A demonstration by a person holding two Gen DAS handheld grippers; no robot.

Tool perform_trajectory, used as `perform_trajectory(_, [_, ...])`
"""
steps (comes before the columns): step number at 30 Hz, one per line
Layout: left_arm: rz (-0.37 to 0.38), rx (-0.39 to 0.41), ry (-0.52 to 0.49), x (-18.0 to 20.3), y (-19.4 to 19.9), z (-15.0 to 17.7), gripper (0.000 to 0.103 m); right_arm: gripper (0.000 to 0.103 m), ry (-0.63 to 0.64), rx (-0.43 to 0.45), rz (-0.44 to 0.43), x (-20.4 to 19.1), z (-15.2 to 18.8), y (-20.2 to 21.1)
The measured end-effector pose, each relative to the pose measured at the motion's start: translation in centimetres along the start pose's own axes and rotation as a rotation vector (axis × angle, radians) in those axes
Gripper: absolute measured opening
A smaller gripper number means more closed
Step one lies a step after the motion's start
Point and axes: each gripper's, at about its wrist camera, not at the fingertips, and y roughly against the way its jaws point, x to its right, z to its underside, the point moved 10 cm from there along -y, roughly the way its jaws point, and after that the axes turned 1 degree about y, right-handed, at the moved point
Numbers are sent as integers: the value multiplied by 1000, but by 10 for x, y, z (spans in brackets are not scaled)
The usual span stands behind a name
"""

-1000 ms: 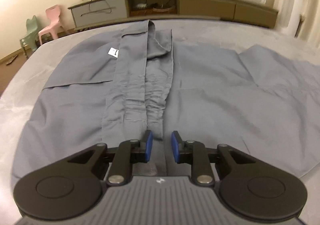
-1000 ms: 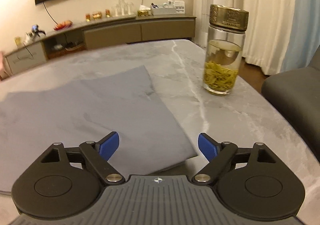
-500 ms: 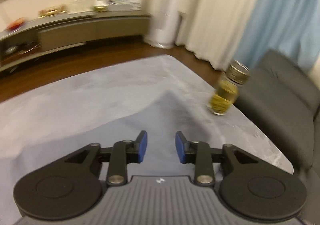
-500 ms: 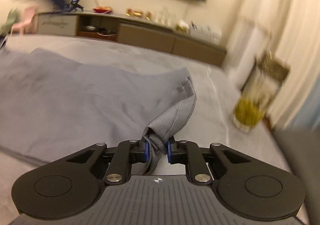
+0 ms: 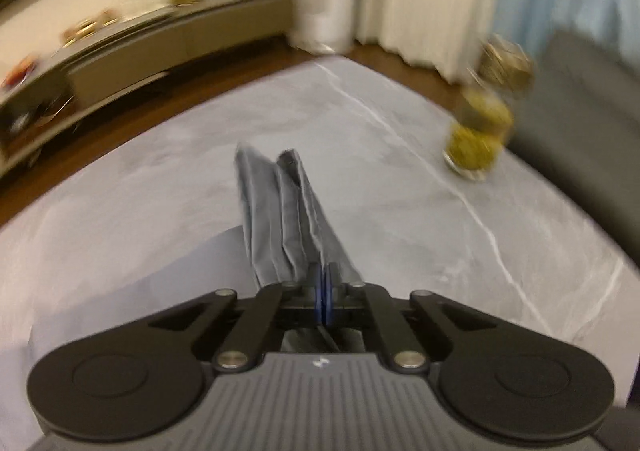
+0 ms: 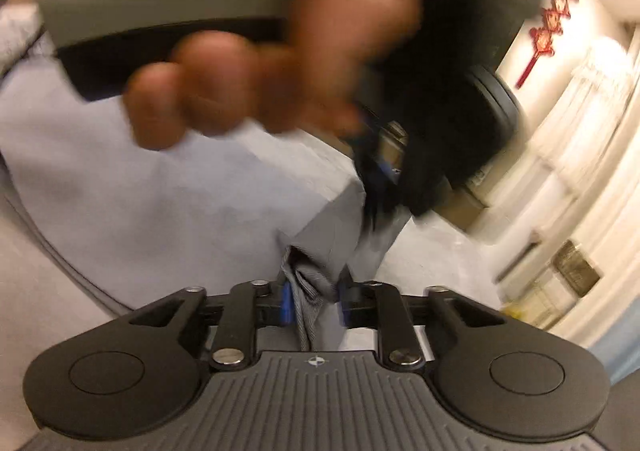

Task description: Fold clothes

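Observation:
A grey garment [image 5: 280, 211] lies on the marble table [image 5: 400, 171]. My left gripper [image 5: 323, 271] is shut on a bunched edge of it, and the fabric stands up in folds in front of the jaws. In the right wrist view the garment [image 6: 180, 203] spreads to the left, and one corner runs between the jaws of my right gripper [image 6: 313, 291], which are opening around it. A person's hand [image 6: 260, 83], blurred, holds the left gripper [image 6: 376, 171] just beyond, at the same raised corner.
A glass jar of yellow-green tea [image 5: 480, 131] stands near the table's right edge, blurred; it also shows in the right wrist view as the jar [image 6: 572, 271]. A dark sofa [image 5: 580, 111] sits behind it. A long cabinet [image 5: 160, 47] runs along the wall.
My left gripper, open over the cloth before, has shut on a fold of the garment. The right gripper's jaws have widened around their corner, its view has rolled, and the hand now fills it.

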Motion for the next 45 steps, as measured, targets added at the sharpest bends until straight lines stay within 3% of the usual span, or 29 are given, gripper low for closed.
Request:
perform_trajectory(1, [1,23,52,-16,11,4,2,51,-92,23,-70,4,-5,7])
perform_trajectory(2, [-5,32,99,-33,21,11,2,61,-183,47,-140,8,-10,15])
perform_trajectory(7, [11,-4,279,-89,26,60,3,60,-518,57,-413,16,-20,23])
perform_trajectory(12, [81,21,455,-106,19,73,11,57,-533,-93,-341,12,-1,2])
perform_trajectory(14, [103,22,473,-105,21,72,14,56,-512,-141,-307,10,9,-5])
perform_trajectory(17, [142,23,483,-98,23,69,16,57,-507,-148,-297,2,10,-9])
perform_trajectory(20, [166,3,490,-87,7,67,30,72,-487,-126,-313,-15,2,-5])
perform_trajectory(22, [161,-23,483,-83,-5,67,36,75,-451,-119,-327,-24,0,-7])
perform_trajectory(24, [163,-36,479,-78,-14,66,39,68,-380,-151,-306,-38,2,-16])
perform_trajectory(27, [187,-31,477,-72,-22,60,51,31,-290,-155,-251,-47,2,-17])
perform_trajectory(29, [190,-19,462,-70,-24,56,48,22,-300,-141,-255,-47,-2,-14])
perform_trajectory(30, [187,-9,453,-70,-23,55,24,20,-312,-128,-259,-46,-4,-12])
perform_trajectory(31, [179,8,444,-72,-21,54,10,20,-324,-114,-263,-44,-5,-10])
perform_trajectory(37, [188,137,468,-89,28,51,8,19,-399,-11,-336,-45,-22,11])
perform_trajectory(40, [150,179,484,-104,54,60,7,19,-385,43,-384,-57,-33,27])
perform_trajectory(45, [-17,86,431,-120,37,90,7,19,-335,-23,-429,-95,-29,23])
